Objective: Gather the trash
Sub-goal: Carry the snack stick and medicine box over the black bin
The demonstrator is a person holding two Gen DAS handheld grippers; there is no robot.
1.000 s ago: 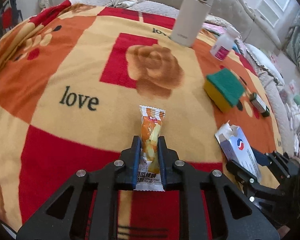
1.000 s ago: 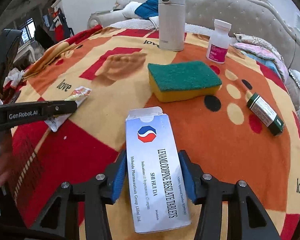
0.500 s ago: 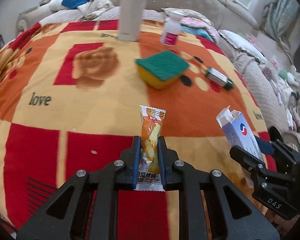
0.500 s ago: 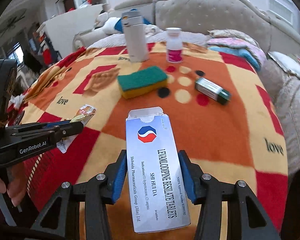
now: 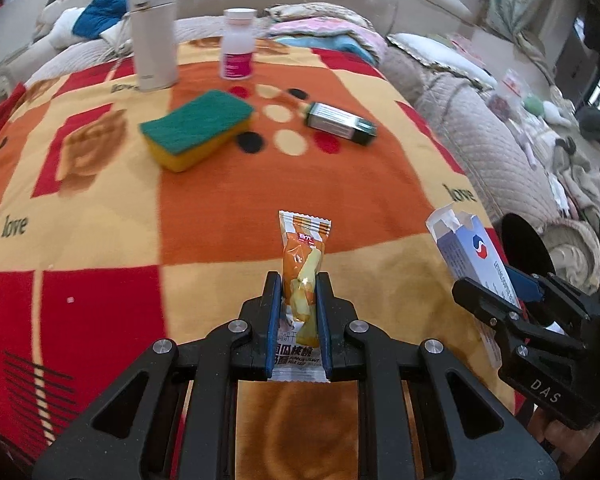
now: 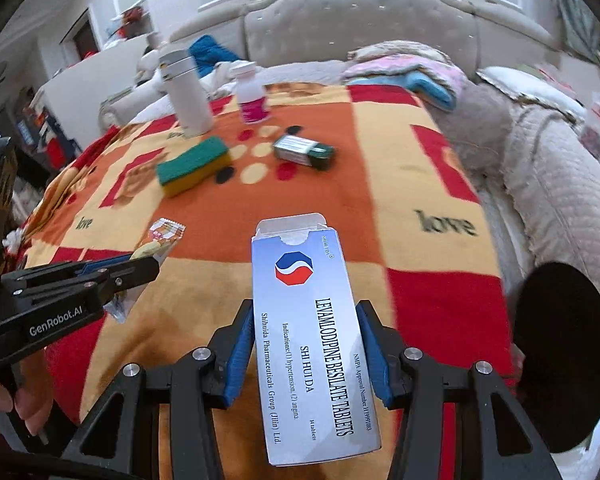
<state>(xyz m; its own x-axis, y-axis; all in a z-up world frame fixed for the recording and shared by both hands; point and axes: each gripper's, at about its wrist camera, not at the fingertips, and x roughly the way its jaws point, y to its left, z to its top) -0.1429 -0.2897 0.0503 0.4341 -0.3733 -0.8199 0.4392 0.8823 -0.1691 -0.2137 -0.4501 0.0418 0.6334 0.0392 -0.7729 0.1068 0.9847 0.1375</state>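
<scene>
Crinkly snack wrapper (image 5: 303, 276), flat cardboard tablet box (image 6: 310, 332), jaws clamped

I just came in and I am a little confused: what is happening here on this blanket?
A person is collecting trash with a handheld claw in each hand. The left claw is shut on an orange snack wrapper; the right claw grips an opened tablet box. Both are held above the blanket. A sponge, a thermos, a pill bottle and a small green box remain on it.

Bare blanket (image 5: 100, 240) lies near; sponge (image 5: 196, 128), flask (image 5: 154, 36) and bottle (image 5: 238, 46) crowd beyond.
</scene>
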